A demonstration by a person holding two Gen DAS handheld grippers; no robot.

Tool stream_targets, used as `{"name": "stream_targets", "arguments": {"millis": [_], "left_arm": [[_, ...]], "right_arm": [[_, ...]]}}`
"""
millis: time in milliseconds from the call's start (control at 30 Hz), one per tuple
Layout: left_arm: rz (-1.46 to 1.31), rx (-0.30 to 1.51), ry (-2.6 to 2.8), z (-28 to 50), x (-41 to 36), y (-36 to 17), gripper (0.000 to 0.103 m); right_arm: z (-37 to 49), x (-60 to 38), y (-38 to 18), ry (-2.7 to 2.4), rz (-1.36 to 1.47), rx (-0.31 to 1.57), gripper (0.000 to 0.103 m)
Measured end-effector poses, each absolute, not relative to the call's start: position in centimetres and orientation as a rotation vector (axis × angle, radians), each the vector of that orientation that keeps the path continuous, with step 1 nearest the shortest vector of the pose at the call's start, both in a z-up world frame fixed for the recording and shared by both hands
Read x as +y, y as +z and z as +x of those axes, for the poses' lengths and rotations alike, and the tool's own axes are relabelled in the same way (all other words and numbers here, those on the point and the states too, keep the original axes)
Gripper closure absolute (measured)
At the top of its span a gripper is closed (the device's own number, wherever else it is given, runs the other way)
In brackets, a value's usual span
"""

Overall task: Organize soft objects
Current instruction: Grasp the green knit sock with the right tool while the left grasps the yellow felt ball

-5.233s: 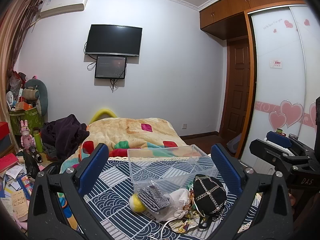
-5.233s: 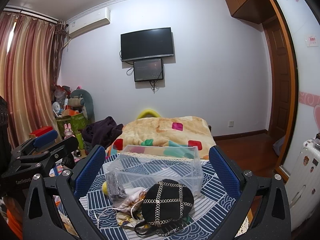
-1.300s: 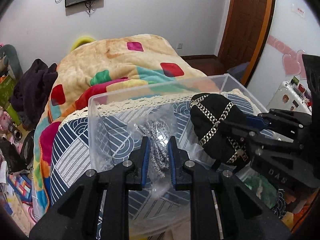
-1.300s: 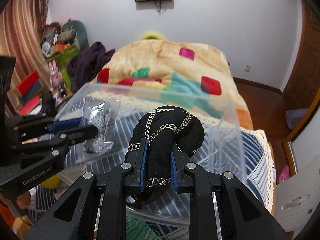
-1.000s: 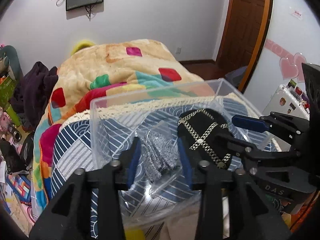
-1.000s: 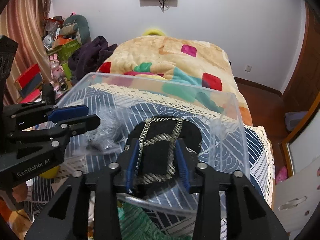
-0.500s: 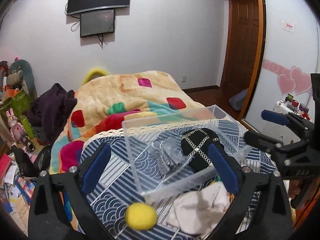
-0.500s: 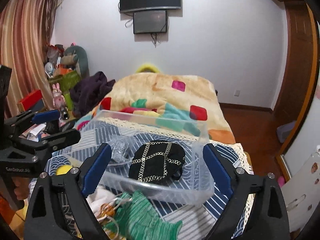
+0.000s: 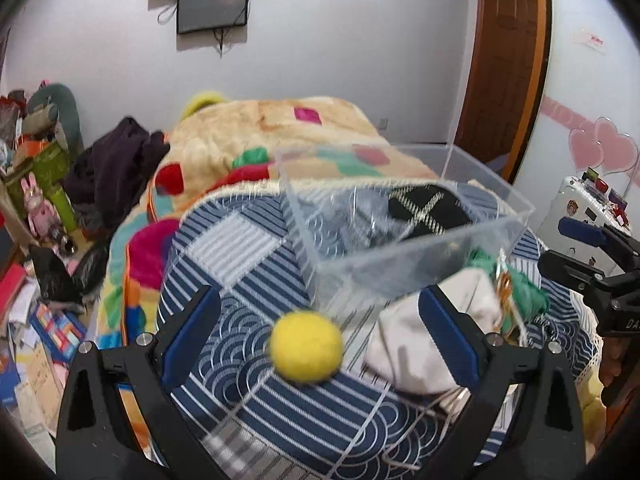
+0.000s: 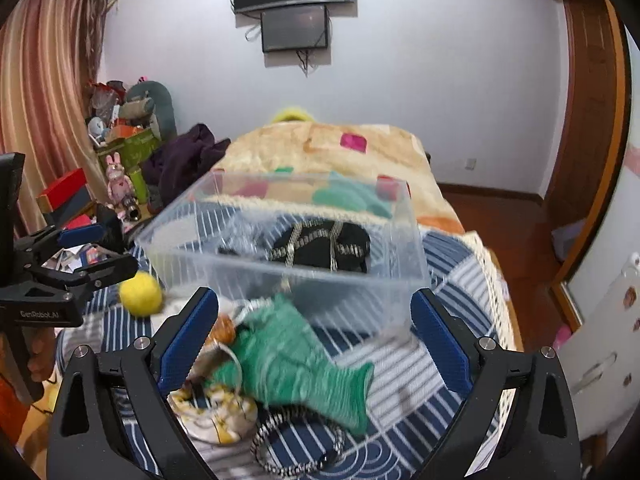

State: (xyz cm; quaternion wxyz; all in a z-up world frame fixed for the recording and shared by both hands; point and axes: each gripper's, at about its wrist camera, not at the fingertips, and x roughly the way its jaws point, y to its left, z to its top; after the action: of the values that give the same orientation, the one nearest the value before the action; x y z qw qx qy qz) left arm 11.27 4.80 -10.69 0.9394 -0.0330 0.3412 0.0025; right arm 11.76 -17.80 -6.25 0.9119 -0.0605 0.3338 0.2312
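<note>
Only from the right wrist is the green knit piece [image 10: 296, 364] seen whole, framed by the wide-spread, empty right gripper [image 10: 314, 332]. Similarly, the yellow ball [image 9: 306, 346] is framed by the splayed left gripper [image 9: 320, 338]. The black chained bag [image 10: 320, 246] lies inside the clear bin [image 10: 280, 272].
</note>
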Motion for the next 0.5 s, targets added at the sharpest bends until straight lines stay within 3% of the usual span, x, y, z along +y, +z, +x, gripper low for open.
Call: {"name": "stream_targets", "arguments": {"millis": [300, 400, 500], "left_arm": [[-0.096, 0.762, 0.024, 11.0, 5.6, -13.7, 0.003], [-0.103, 0.767, 0.023, 11.0, 5.7, -14.0, 0.015], [-0.119, 0.791, 0.008, 11.3, 5.9, -14.5, 0.028]], "right_arm": [[11.1, -18.6, -9.6, 0.487, -0.100, 0.810, 0.007], [10.9, -18.6, -10.3, 0.501, -0.096, 0.830, 0.016], [10.8, -19.0, -10.6, 0.541, -0.053, 0.848, 0.031]]}}
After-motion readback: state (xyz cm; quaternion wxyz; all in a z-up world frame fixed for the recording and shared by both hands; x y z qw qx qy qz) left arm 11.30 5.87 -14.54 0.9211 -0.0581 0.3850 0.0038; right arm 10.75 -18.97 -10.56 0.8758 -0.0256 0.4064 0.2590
